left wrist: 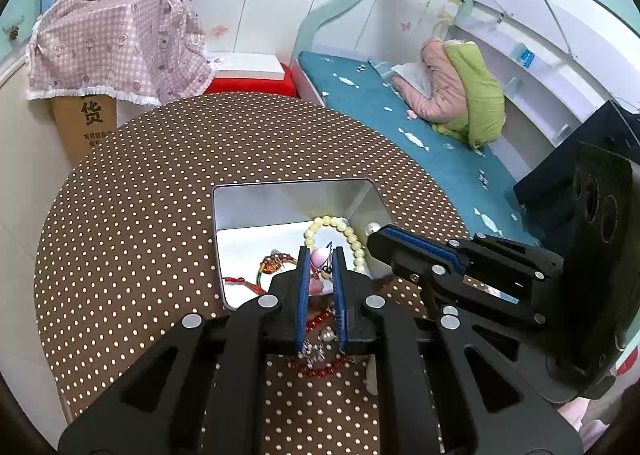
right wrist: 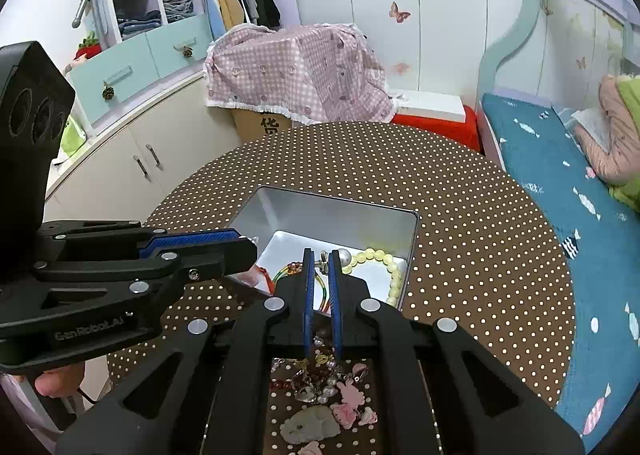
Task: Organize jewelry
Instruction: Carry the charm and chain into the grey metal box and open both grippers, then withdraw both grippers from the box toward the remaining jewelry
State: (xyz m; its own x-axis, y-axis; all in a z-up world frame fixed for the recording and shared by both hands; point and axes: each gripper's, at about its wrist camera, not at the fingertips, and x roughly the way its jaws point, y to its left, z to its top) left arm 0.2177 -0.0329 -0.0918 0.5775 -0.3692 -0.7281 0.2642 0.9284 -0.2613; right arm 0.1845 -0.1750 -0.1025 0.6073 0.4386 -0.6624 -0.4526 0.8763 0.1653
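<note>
An open silver tin sits on the polka-dot table and holds a pale yellow bead bracelet and coloured cords. Above its near edge my left gripper is shut on a pink earring with a dark hook. My right gripper hovers beside it, shut on a small pearl earring. A pile of loose jewelry with red beads lies on the table under both grippers.
The round brown dotted table reaches past the tin. Behind it stand a cardboard box under a pink checked cloth and a red box. A blue-covered bed lies right, cabinets left.
</note>
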